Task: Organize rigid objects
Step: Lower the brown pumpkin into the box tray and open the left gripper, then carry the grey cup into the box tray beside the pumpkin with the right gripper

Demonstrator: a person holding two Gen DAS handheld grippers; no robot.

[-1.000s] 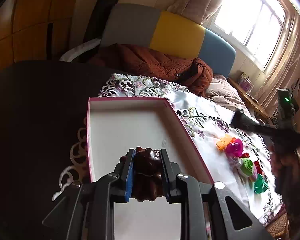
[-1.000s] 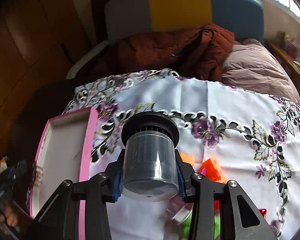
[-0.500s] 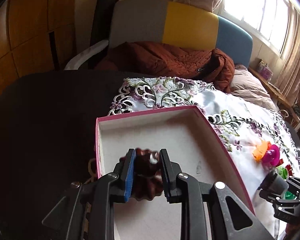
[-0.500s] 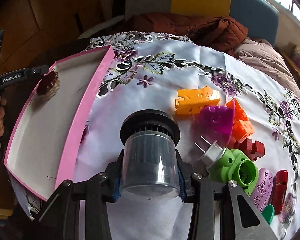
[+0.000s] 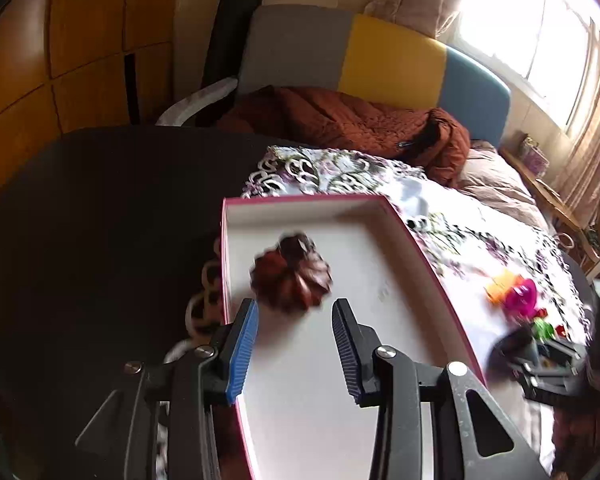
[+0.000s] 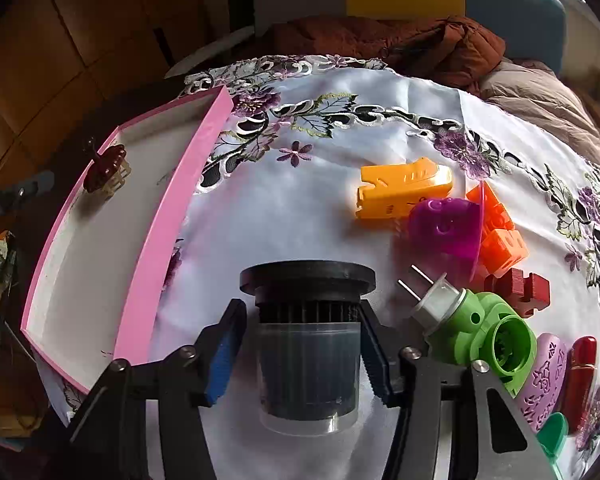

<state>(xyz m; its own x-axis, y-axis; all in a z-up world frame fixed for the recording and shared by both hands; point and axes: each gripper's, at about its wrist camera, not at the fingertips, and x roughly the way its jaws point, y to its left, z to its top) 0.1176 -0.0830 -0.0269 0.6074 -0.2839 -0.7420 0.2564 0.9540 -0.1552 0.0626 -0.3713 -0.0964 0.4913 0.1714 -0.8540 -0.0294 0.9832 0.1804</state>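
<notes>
Table cloth (image 6: 340, 208): white with purple flowers. It covers the table, and the loose toys sit on its right side.
Pink tray (image 6: 168, 216): a big flat box with a white floor, at the left edge of the cloth. I think this is where the hard things go.
Left gripper (image 5: 294, 344): its jaws have just been opening and nothing is between them now. It hangs over the near part of the tray.
Brown hair clip (image 5: 290, 276): it lies on the tray floor just past the left fingertips, free of the pads. It looks blurry, so it may not be at rest yet.
Right gripper (image 6: 302, 350): its jaws have just been opening too. There is a clear gap beside the left pad; I cannot tell if the right pad touches.
Grey filter cup (image 6: 308, 340): it stands upside down on the cloth between the jaws, black ribbed cap on the cloth, beside the tray and not in it.
How to do it well: I think the left hand should lift straight up so it does not bump the clip. The right hand should back off slowly so the tall cup does not tip.
Small toys: an orange piece (image 6: 404, 186), a purple piece (image 6: 446, 226) and a green plug (image 6: 480, 330) wait close together, near the cup.
Writing: I cannot read any words or brand here.
</notes>
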